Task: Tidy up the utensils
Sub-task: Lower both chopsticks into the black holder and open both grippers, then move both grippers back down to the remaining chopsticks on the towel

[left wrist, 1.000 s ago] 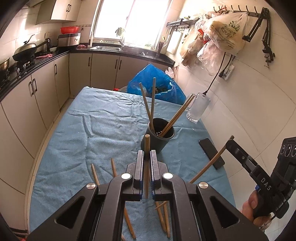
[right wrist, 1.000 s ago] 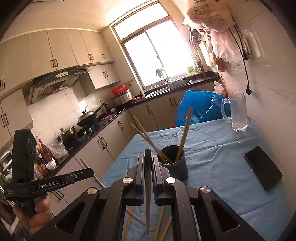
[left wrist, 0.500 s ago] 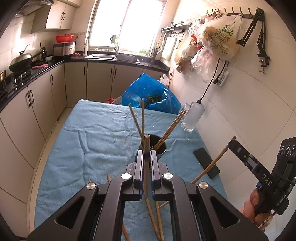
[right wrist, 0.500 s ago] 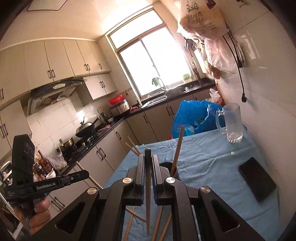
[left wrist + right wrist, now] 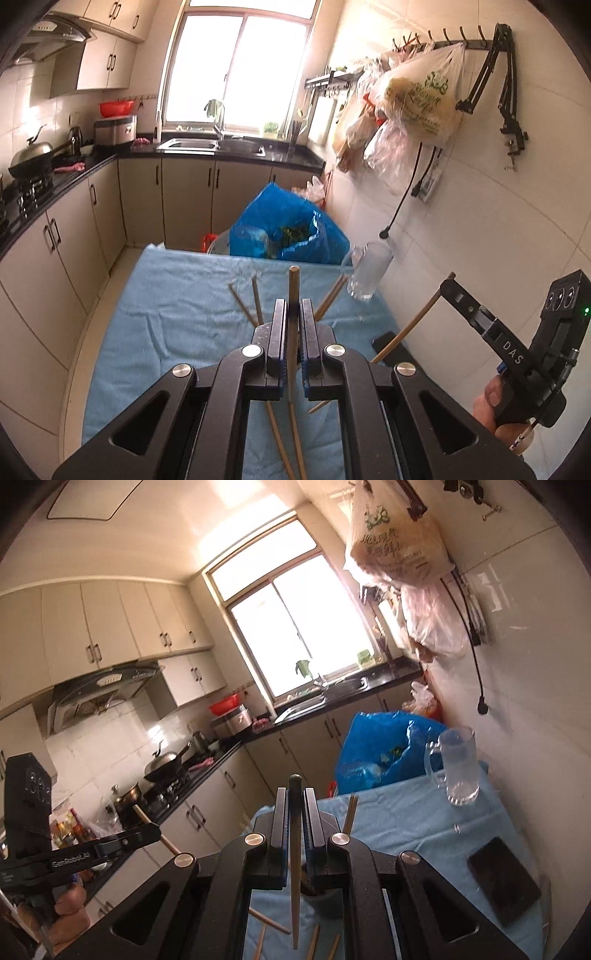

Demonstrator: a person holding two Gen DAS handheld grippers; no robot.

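My left gripper (image 5: 293, 306) is shut on a wooden chopstick (image 5: 293, 280) that stands upright between its fingers, above the blue cloth (image 5: 177, 321). The dark holder is hidden behind those fingers; only its chopsticks (image 5: 255, 299) poke out. At the right, my right gripper (image 5: 448, 284) holds a slanted chopstick (image 5: 410, 325). In the right wrist view, the right gripper (image 5: 294, 794) is shut on a dark-tipped chopstick (image 5: 295, 853), with part of the holder (image 5: 325, 901) below it. The left gripper (image 5: 155, 830) shows at the left, held by a hand.
Loose chopsticks (image 5: 277, 432) lie on the cloth near me. A black phone (image 5: 506, 878) and a glass mug (image 5: 458, 768) sit along the right wall side. A blue bag (image 5: 288, 232) stands past the table's far end. Kitchen counters run along the left.
Both grippers have risen, each with its chopstick still clamped. The holder has dropped lower in both views and is now mostly hidden behind the fingers.
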